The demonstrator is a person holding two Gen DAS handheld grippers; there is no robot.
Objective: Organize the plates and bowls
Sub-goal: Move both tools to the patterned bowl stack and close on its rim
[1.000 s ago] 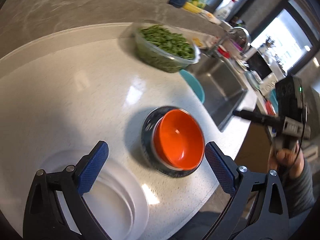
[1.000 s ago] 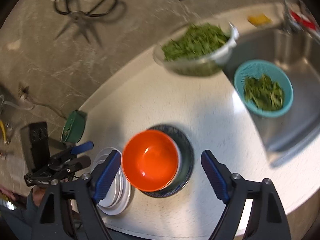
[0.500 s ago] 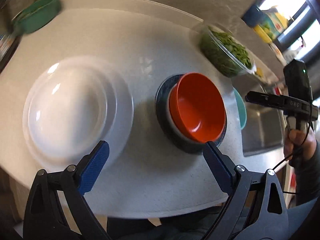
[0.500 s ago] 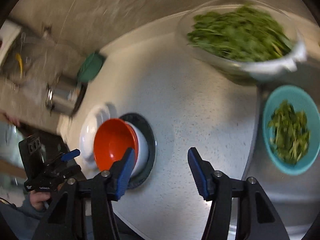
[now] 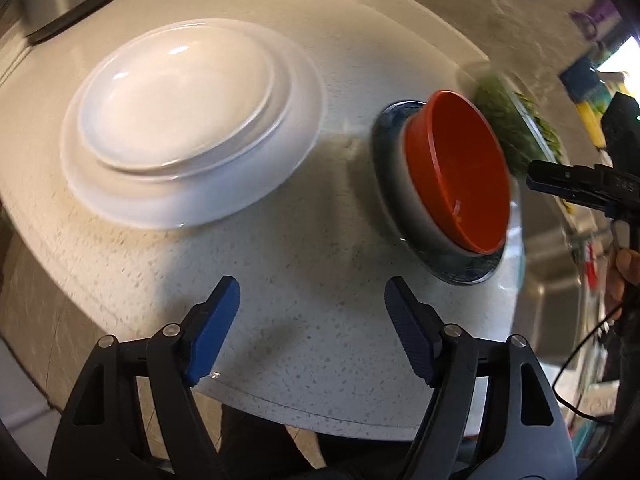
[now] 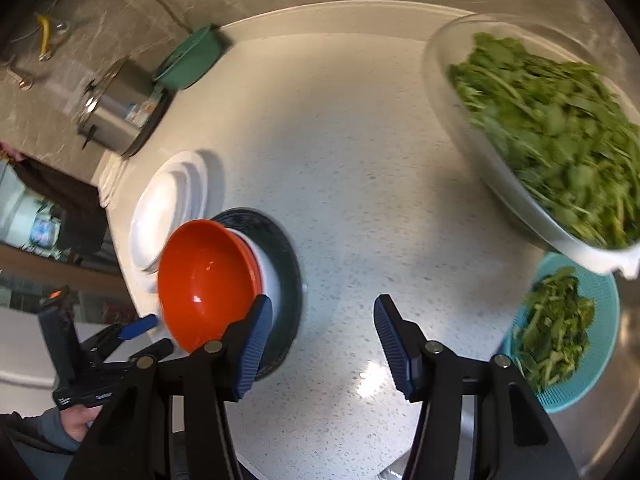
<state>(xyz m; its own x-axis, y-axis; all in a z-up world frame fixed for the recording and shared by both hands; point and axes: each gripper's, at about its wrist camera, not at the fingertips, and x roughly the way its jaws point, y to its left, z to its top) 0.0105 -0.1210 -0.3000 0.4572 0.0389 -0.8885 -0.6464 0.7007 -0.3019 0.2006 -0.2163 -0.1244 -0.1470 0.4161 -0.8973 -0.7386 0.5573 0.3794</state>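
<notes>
An orange bowl (image 5: 460, 172) sits nested in a white bowl (image 5: 404, 204) on a dark plate (image 5: 456, 268). It also shows in the right wrist view (image 6: 204, 280), with the white bowl (image 6: 268, 276) and dark plate (image 6: 288, 264) under it. A stack of white plates (image 5: 184, 120) lies to its left; it shows in the right wrist view (image 6: 168, 208) too. My left gripper (image 5: 312, 332) is open and empty over the counter's near edge. My right gripper (image 6: 320, 344) is open and empty, just right of the bowl stack.
A clear bowl of greens (image 6: 548, 128) stands at the back right, a teal colander of greens (image 6: 560, 332) in the sink (image 6: 624, 400). A steel pot (image 6: 116, 112) and a green container (image 6: 192, 56) stand at the far left. The white counter (image 5: 312, 224) ends near me.
Both cameras swung around. The left gripper has pulled back toward the counter's near edge, so the white plates and bowl stack now lie farther ahead. The right gripper moved closer to the bowl stack.
</notes>
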